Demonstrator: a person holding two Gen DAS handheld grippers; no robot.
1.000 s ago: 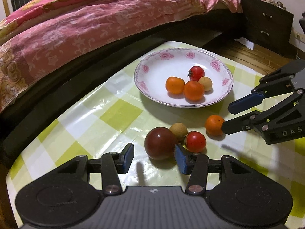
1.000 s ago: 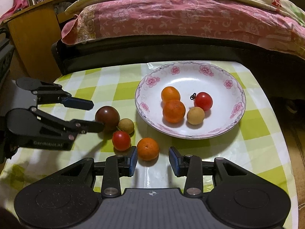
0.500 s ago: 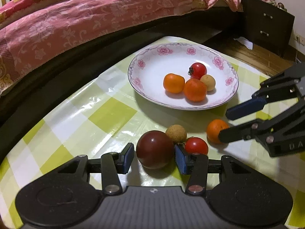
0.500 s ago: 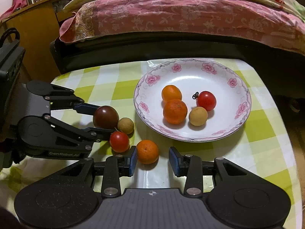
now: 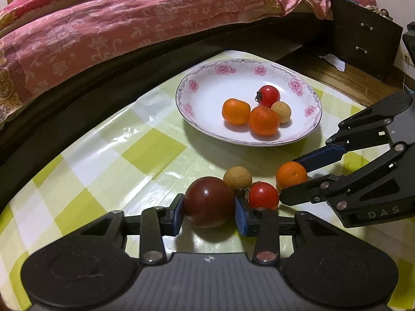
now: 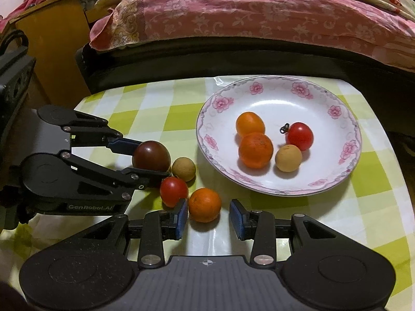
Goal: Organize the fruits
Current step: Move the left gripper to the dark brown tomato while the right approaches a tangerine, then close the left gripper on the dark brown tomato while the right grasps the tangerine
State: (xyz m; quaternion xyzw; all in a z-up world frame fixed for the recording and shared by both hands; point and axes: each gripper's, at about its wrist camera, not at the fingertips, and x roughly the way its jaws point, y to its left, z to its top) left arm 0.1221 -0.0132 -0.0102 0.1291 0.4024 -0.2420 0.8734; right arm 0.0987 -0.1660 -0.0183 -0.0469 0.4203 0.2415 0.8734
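The left wrist view shows the left tool (image 5: 209, 211) with its blue pads against both sides of the large dark maroon round fruit (image 5: 209, 201), which rests on the green-and-white checked bench (image 5: 109, 171); the right wrist view shows that same grip from the side (image 6: 153, 159), the fruit (image 6: 151, 156) pinched between the two black fingers. The right tool (image 6: 207, 219) is seen plainly only in its own view: its jaws stand fairly wide around the loose orange mandarin (image 6: 204, 204), the left pad just beside the fruit and the right pad apart from it. From the left view the right tool (image 5: 294, 176) brackets that mandarin (image 5: 291, 175) too, but whether the pads touch cannot be told there. Close between the two tools lie a small red cherry tomato (image 6: 173, 191) and a tan round longan (image 6: 183, 169), both crowding the maroon fruit and the left tool's near finger. Farther off sits the white flower-rimmed plate (image 6: 345, 171), holding two orange mandarins, a red tomato with a stem and a tan longan. Beyond the bench runs a bed with a pink floral quilt (image 5: 116, 26); only the left view shows a dark drawer cabinet (image 5: 363, 39) at far right, only the right view a wooden headboard (image 6: 49, 51) at far left.
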